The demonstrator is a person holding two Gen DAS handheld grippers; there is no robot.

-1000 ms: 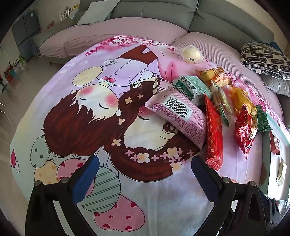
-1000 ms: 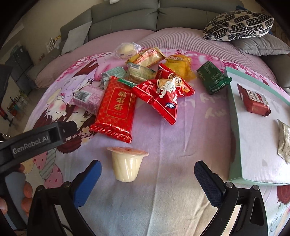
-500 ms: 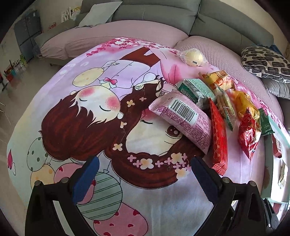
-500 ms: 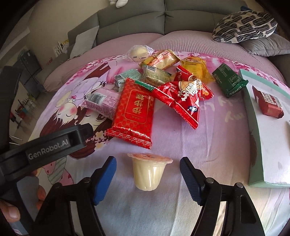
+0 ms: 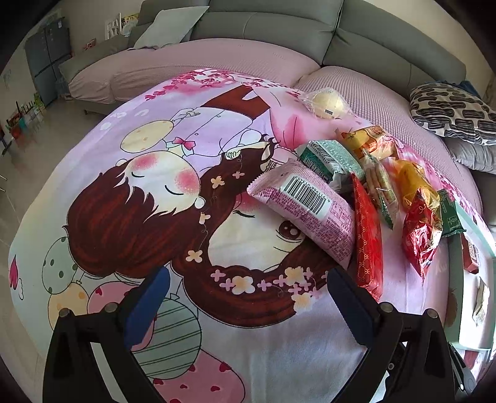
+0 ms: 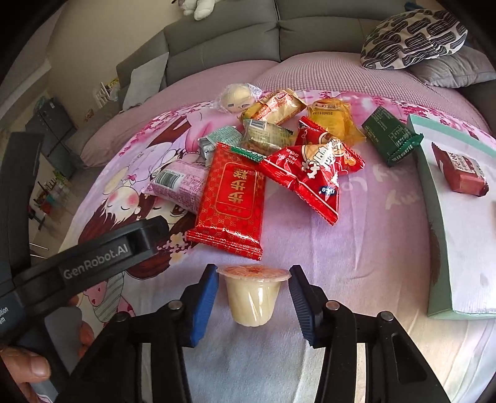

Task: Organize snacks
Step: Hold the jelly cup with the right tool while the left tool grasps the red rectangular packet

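A pale yellow jelly cup [image 6: 252, 296] stands upright on the cartoon blanket [image 6: 356, 248]. My right gripper [image 6: 251, 302] has its blue pads on both sides of the cup, close to it with a small gap each side. Behind it lies a heap of snack packets: a red flat pack [image 6: 231, 198], a red peanut bag [image 6: 313, 176], a pink pack [image 6: 178, 183], a green pack [image 6: 392, 138]. My left gripper [image 5: 245, 307] is open and empty over the blanket, with the pink pack [image 5: 305, 207] ahead to the right.
A light green box [image 6: 434, 198] at the right holds a dark red packet [image 6: 458, 170]. A grey sofa [image 5: 279, 24] and patterned cushion [image 6: 415, 37] lie behind. The left gripper's body [image 6: 93, 257] shows at the left of the right wrist view.
My right gripper has moved forward around the jelly cup and its jaws have narrowed from wide open to nearly touching it. The left gripper has barely shifted.
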